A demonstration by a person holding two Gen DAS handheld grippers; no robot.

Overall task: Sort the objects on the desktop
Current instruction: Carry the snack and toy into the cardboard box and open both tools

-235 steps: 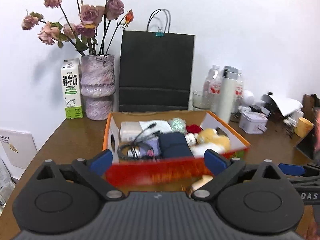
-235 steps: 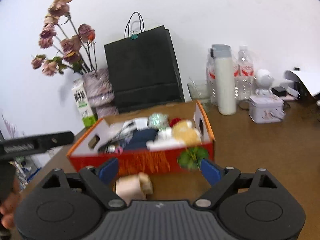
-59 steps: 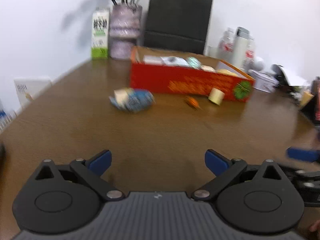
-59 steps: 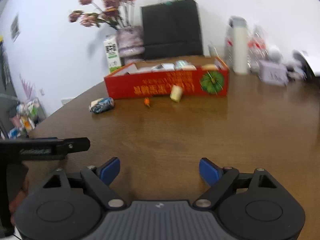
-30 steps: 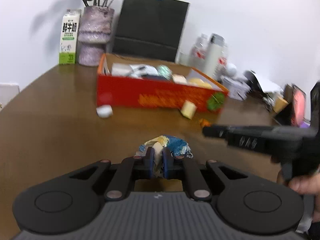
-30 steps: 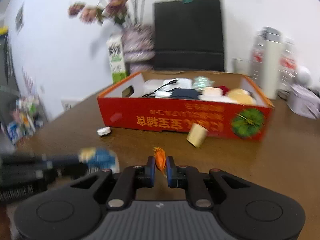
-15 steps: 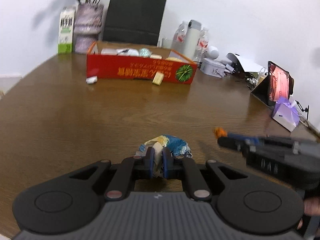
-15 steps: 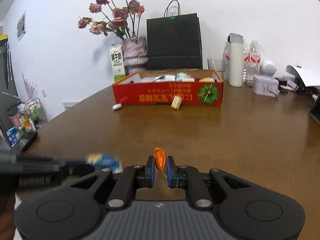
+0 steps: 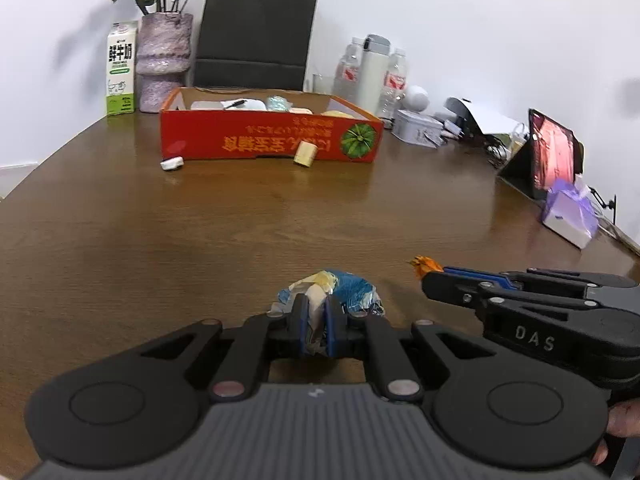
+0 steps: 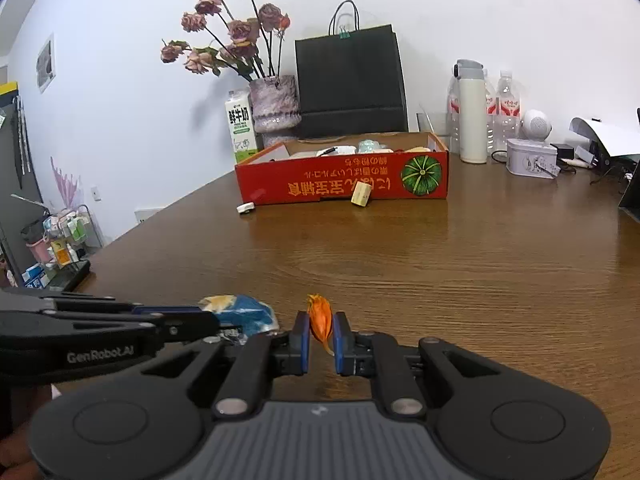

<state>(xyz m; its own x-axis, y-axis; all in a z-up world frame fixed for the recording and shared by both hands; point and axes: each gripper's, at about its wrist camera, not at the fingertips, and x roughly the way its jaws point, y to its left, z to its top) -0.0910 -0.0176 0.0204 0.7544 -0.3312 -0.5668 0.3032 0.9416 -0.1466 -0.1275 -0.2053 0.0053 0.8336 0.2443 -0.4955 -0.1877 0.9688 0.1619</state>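
Left wrist view, brown wooden table (image 9: 200,240), white wall (image 9: 480,20), left hand-held gripper (image 9: 314,326) clamping crumpled wrapper (image 9: 352,288), right hand-held gripper (image 10: 321,338) pinching orange scrap (image 10: 320,318)

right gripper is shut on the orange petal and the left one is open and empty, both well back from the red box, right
Not quite: the left gripper is shut on a crumpled blue wrapper, as the left wrist view shows. The right gripper does hold the orange petal, well back from the red box.

black paper bag (image 9: 256,32) | vase (image 9: 162,60) | milk carton (image 9: 120,68) | tablet (image 9: 554,152)
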